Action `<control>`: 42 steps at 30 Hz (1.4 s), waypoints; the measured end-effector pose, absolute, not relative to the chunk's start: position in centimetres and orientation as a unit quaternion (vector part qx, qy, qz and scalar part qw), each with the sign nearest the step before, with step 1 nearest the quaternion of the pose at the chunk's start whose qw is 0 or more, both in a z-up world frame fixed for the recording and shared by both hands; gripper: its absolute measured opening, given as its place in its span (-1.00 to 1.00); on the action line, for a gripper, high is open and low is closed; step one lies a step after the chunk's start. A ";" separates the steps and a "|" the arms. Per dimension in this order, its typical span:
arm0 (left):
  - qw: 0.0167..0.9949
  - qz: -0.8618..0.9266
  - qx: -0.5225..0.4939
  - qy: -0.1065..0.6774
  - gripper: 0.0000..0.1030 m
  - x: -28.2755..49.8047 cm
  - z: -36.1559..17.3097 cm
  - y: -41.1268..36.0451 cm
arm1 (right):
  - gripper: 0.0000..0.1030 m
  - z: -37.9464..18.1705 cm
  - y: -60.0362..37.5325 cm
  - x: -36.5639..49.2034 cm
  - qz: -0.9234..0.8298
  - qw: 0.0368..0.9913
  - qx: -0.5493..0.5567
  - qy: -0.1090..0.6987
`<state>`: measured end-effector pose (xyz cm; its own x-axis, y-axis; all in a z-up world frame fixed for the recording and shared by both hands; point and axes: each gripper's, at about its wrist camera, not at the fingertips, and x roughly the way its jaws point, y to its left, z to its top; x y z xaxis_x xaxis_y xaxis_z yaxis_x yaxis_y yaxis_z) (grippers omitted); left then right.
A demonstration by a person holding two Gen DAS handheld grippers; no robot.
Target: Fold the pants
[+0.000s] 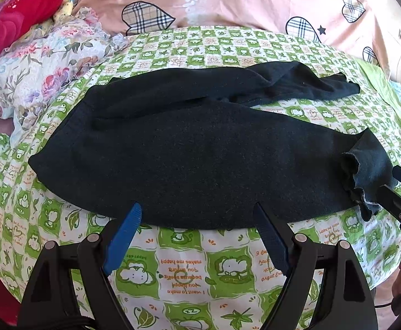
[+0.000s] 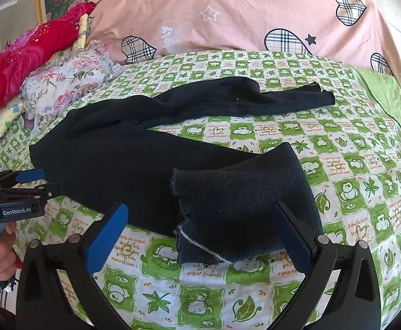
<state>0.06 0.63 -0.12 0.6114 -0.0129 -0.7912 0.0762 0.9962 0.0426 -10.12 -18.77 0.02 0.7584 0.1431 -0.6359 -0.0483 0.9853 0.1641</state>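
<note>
Dark pants point(image 1: 189, 159) lie across a green-and-white checked bedsheet point(image 1: 178, 275), filling the centre of the left wrist view. The waist end sits toward the left of the frame; the two legs run to the right and spread apart, one leg point(image 2: 228, 101) lying farther up the frame, the other nearer the cameras. The near leg's cuff point(image 2: 228, 206) is turned back on itself, its raw hem showing pale stitching.

Left gripper point(image 1: 197, 217): jaws wide, nothing held, blue-padded fingers point(image 1: 123, 239) at the near edge of the pants. Contact with the cloth cannot be confirmed.

Right gripper point(image 2: 200, 220): jaws wide, nothing held, fingers standing either side of the folded-back cuff in the lower centre of the right wrist view.

A person's hand point(image 2: 2, 250) grips the left handle at the lower left of that view.

Upper frame: a pink heart-patterned quilt point(image 1: 228, 2). Upper left: floral cloth point(image 1: 51, 60) and a red fabric point(image 1: 16, 16).
</note>
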 end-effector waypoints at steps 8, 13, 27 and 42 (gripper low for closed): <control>0.897 -0.026 0.035 0.440 0.63 0.2 -0.3 0.6 | 1.00 -0.1 -18.5 -9.9 0.053 0.934 0.068 0.348; 0.897 -0.026 0.035 0.440 0.63 0.3 -0.2 0.6 | 1.00 -0.1 -18.4 -9.9 0.054 0.934 0.068 0.348; 0.898 -0.028 0.035 0.438 0.63 0.2 -0.3 0.5 | 1.00 -0.1 -17.8 -9.9 0.055 0.933 0.067 0.348; 0.899 -0.028 0.030 0.436 0.63 0.1 0.0 0.9 | 1.00 0.1 -17.3 -10.0 0.057 0.933 0.065 0.349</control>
<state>0.06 0.95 0.02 0.6183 -0.0242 -0.7856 0.0774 0.9965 0.0302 -10.00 -17.25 0.14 0.7497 0.1522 -0.6440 -0.0609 0.9849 0.1618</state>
